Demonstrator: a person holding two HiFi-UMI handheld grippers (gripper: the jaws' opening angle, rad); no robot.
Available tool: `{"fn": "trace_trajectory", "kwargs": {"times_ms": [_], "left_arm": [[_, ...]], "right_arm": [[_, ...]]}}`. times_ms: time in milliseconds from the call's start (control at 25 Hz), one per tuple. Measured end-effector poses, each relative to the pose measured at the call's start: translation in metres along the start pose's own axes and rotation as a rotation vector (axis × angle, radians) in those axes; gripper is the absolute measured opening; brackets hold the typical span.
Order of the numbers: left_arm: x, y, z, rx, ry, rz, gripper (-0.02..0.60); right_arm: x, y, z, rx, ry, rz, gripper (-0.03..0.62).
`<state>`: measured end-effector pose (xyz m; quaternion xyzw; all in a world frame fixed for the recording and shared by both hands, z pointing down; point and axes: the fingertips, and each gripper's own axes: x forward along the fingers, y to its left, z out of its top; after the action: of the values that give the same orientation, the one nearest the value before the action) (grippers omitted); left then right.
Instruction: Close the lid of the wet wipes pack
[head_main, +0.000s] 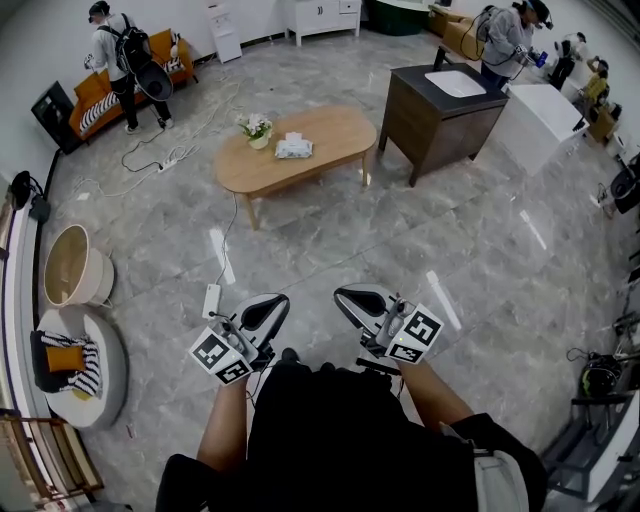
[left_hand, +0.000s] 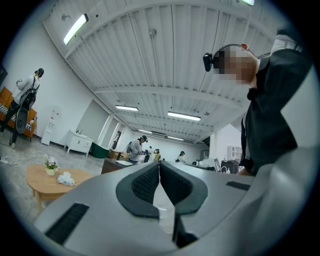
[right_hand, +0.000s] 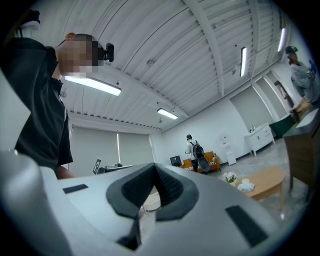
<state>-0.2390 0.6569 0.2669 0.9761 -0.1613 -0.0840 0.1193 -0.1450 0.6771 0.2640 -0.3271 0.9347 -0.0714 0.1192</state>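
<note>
The wet wipes pack (head_main: 293, 147) is a pale packet lying on the oval wooden table (head_main: 330, 150) far ahead across the floor; it also shows as the small white pack (left_hand: 65, 179) at the left gripper view's lower left and as the same pack (right_hand: 245, 186) at the right gripper view's right. I cannot tell how its lid stands at this distance. My left gripper (head_main: 270, 303) and right gripper (head_main: 347, 296) are held close to my body, tilted upward, both shut with nothing between the jaws.
A small flower pot (head_main: 257, 131) stands beside the pack. A dark cabinet with a sink (head_main: 440, 112) is right of the table. A round basket (head_main: 72, 265) and a cushion stool (head_main: 80, 365) sit at left. Cables (head_main: 150, 165) trail on the floor; people work at the back.
</note>
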Motion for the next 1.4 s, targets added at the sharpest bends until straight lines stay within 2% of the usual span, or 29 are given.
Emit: {"fn": "trace_trajectory", "kwargs": {"times_ms": [320, 640, 880, 1200, 1400], "left_arm": [[-0.006, 0.013, -0.012, -0.040, 0.014, 0.022, 0.017], [0.016, 0.045, -0.022, -0.079, 0.016, -0.025, 0.017], [0.048, 0.094, -0.018, -0.122, -0.012, -0.047, 0.017], [0.098, 0.179, 0.010, -0.114, -0.034, -0.099, 0.017], [0.122, 0.221, 0.021, -0.121, -0.029, -0.143, 0.017]], "right_arm": [[0.004, -0.010, -0.014, 0.019, 0.033, -0.013, 0.011], [0.021, -0.035, -0.023, 0.027, 0.067, -0.041, 0.011], [0.039, -0.082, -0.020, 0.023, 0.098, -0.067, 0.011], [0.095, -0.162, -0.002, -0.004, 0.108, -0.093, 0.011], [0.119, -0.204, 0.010, -0.021, 0.106, -0.139, 0.011]]}}
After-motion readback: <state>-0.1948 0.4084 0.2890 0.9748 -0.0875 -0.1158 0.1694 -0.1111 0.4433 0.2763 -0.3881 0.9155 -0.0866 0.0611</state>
